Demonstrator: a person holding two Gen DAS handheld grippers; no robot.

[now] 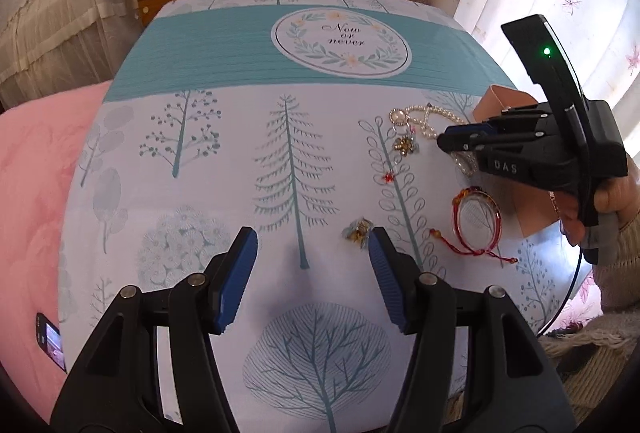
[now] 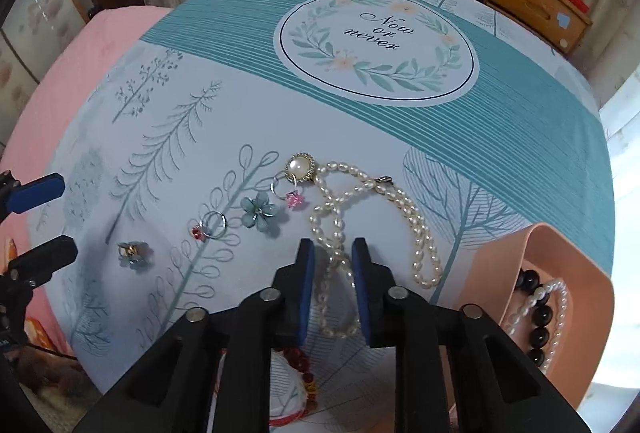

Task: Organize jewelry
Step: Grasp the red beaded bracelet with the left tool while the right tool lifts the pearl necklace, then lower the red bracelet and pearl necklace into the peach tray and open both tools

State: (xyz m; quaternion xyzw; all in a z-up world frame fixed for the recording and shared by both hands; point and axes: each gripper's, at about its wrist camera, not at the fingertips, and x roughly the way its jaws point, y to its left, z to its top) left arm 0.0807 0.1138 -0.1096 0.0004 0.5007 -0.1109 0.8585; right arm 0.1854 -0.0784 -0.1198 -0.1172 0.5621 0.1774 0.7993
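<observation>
Right gripper (image 2: 333, 253) jaws straddle knobbly pearl strand (image 2: 374, 193); smooth peach tray (image 2: 592, 297) nr.

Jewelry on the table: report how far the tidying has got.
Done: a black bead string and a pearl strand lie in the peach box. In hand: the right claw straddles the pearl necklace, not yet closed on it. Left: the pearl brooch, blue flower, rings, small charm and red bracelet. The left claw is open, empty.

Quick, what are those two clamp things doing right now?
Left tool: open, holding nothing.
Right tool: narrowly open, straddling the white pearl bead necklace, not clamped.
</observation>
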